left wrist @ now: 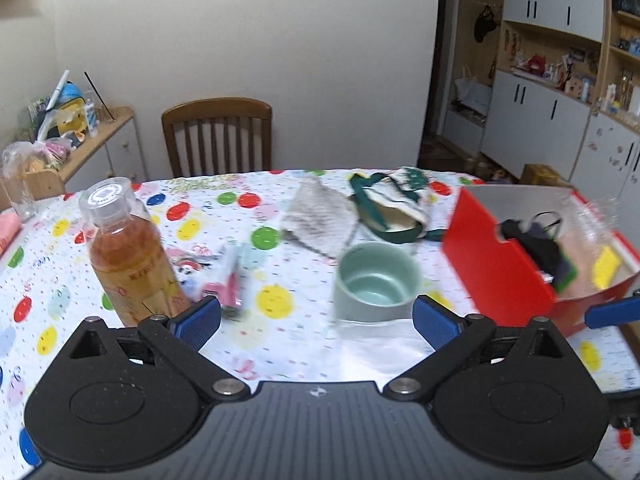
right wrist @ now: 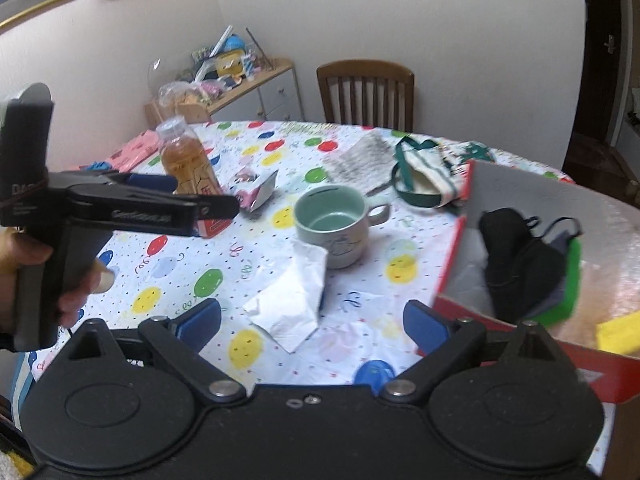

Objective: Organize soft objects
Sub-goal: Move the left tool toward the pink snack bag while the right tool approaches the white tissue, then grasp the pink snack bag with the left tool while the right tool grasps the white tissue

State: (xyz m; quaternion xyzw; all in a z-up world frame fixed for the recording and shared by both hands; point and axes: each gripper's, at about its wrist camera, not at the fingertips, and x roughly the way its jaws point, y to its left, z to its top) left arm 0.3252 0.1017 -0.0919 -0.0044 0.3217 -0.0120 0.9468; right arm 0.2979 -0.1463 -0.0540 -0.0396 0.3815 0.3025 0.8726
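Both tongs are spread wide and holding nothing: the left gripper point(left wrist: 316, 318) hangs over the table's near edge, and the right gripper point(right wrist: 312, 326) sits above a crumpled white tissue point(right wrist: 292, 312).

Progress looks roughly halfway, I'd say. Going left to right across the balloon-print plastic tablecloth point(left wrist: 276, 272): a clear plastic bottle of amber tea point(left wrist: 128, 252) and a small pink snack packet point(left wrist: 224, 280), neither of them soft. Then that tissue, lying against a pale green ceramic mug point(right wrist: 334, 228). Behind the mug, a grey-and-white knitted cloth point(left wrist: 320, 216) and a cream fabric pouch with green straps point(left wrist: 394, 204) are out loose, touching each other. Far right, the red cardboard box with a silver lining point(left wrist: 500, 264) already holds a black face mask with ear loops point(right wrist: 516, 256), a green sponge point(right wrist: 568, 284) and a yellow one point(right wrist: 618, 334). So tissue, cloth and pouch seem left to do.

Room-wise: a brown wooden slat-back chair point(left wrist: 218, 136) against a plain pale wall, a cluttered wooden side shelf point(left wrist: 80, 128) on the left, and white cabinets with open shelves point(left wrist: 560, 92) through a doorway on the right.
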